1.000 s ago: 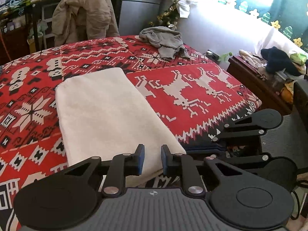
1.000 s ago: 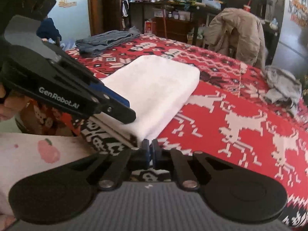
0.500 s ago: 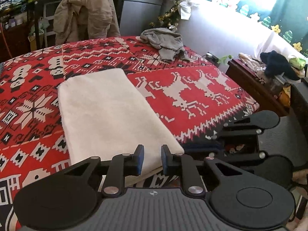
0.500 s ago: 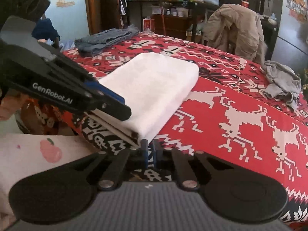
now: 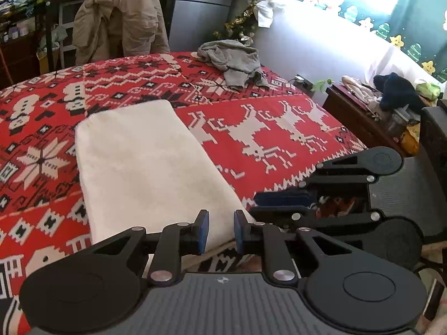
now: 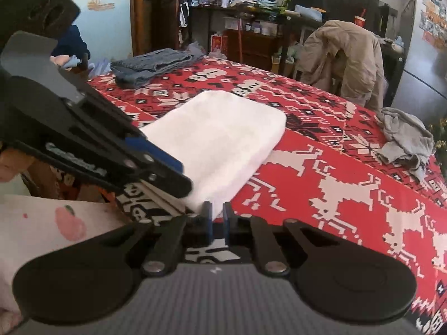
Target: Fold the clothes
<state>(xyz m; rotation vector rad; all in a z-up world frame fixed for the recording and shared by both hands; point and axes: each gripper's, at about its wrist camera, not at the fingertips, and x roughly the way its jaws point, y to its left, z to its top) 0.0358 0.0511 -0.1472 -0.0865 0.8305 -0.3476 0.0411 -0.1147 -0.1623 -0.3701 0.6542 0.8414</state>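
A white cloth [image 5: 145, 162], folded into a long thick rectangle, lies on the red patterned table cover [image 5: 279, 139]. My left gripper [image 5: 221, 231] hovers at the cloth's near edge, open, with the cloth showing through the gap and nothing pinched. In the right wrist view the left gripper [image 6: 178, 176] reaches in from the left over the cloth's [image 6: 223, 139] near corner. My right gripper [image 6: 217, 223] sits at that same corner. Its jaws are opening, with a narrow gap and the pads not pressing on the cloth. The left wrist view shows the right gripper [image 5: 259, 203] pointing at the cloth from the right.
A crumpled grey garment [image 5: 234, 61] lies at the far side and folded jeans [image 6: 151, 65] at the far left corner. A beige jacket [image 5: 117, 16] hangs on a chair behind. A cluttered wooden side table [image 5: 363, 111] stands to the right. A hand [image 6: 5, 167] holds the left gripper.
The right gripper's jaws, shut before, now show a narrow gap at the cloth's corner. The left gripper and the cloth look the same.
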